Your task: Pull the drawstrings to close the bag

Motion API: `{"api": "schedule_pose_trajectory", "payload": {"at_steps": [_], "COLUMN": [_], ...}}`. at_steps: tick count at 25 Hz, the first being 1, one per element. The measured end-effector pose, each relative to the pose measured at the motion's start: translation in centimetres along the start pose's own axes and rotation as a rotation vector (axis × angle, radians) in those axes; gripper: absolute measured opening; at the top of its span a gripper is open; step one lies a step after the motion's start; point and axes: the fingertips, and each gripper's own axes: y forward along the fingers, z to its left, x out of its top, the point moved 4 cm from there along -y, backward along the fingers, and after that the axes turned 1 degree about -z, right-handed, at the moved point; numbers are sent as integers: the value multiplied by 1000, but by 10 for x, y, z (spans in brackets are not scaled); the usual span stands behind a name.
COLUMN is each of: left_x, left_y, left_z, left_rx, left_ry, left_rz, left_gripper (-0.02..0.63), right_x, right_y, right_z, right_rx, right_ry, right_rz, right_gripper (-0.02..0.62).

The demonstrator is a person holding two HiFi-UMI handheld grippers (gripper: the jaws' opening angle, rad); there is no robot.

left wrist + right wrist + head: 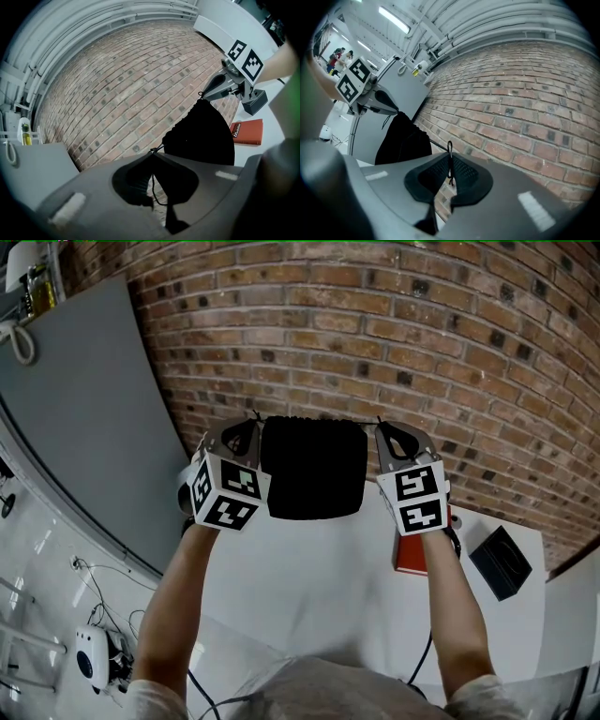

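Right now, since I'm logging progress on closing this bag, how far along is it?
Done: both drawstrings are gripped. The left gripper is shut on the left drawstring and the right gripper on the right drawstring. In hand: the black bag hangs between them, and its top edge looks gathered. Left: possibly more pulling, as I can't tell whether the mouth is fully shut.

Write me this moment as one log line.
left gripper: shut on left cord | right gripper: shut on right cord | bag: hangs between them, mouth gathered
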Motion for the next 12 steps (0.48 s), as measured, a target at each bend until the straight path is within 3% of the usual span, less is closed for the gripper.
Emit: {"api": "schedule_pose_trajectory", "payload": {"at_steps": [12], "left_x": [-17], "left_y": [-12], "left_z": [18], "left_rx": [48], "left_ry": [-40], "left_rz": [29], "left_gripper": [8], "right_x": [-10], "right_y": [-5], "right_z": [-20], "right_rx": [-74], "right_ry": [55], "right_rz": [3], "right_gripper": [20]}}
